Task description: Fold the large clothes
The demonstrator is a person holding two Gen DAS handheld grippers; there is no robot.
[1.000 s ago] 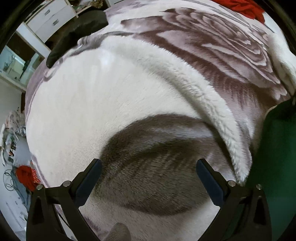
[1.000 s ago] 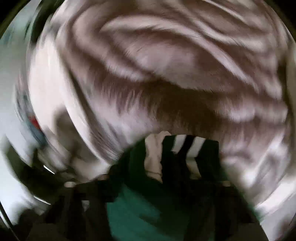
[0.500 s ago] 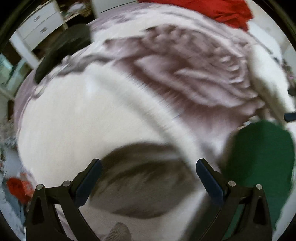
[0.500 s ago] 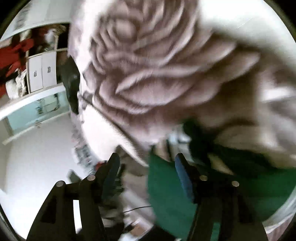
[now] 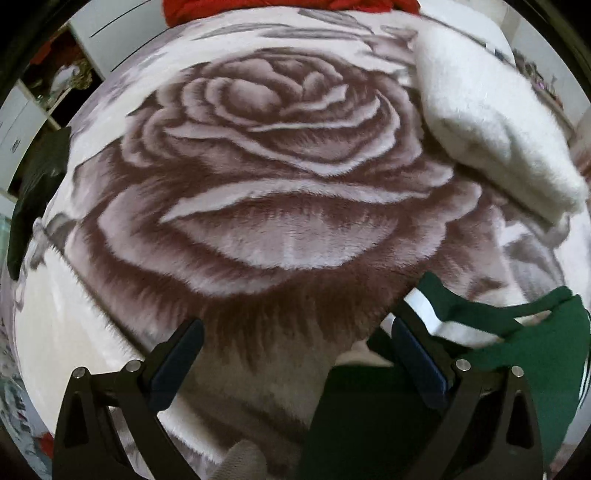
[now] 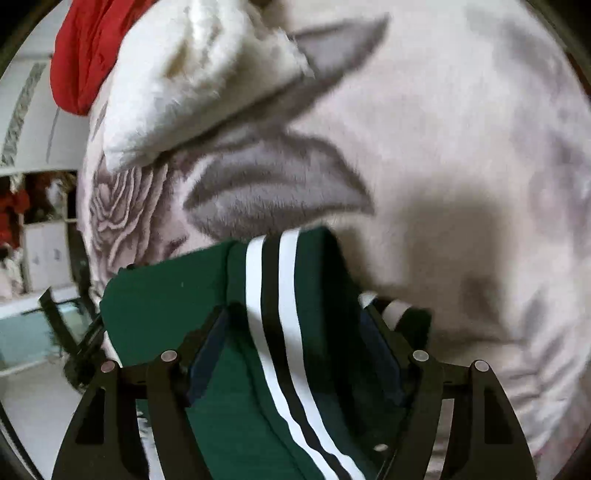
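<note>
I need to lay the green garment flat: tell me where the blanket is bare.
The widest free patch is the rose print of the blanket, bordered by the folded white edge and red cloth beyond. It is crowded near the right gripper, where the green garment bunches.

A garment (image 6: pixel 266 332) lies on the blanket (image 5: pixel 280 206) at its near edge, between the fingers of the right claw (image 6: pixel 295 354). A folded-back blanket corner (image 5: pixel 491 122) rests on the blanket beyond the garment. Behind that corner, at the blanket's far edge, lies another cloth (image 6: pixel 85 48).
</note>
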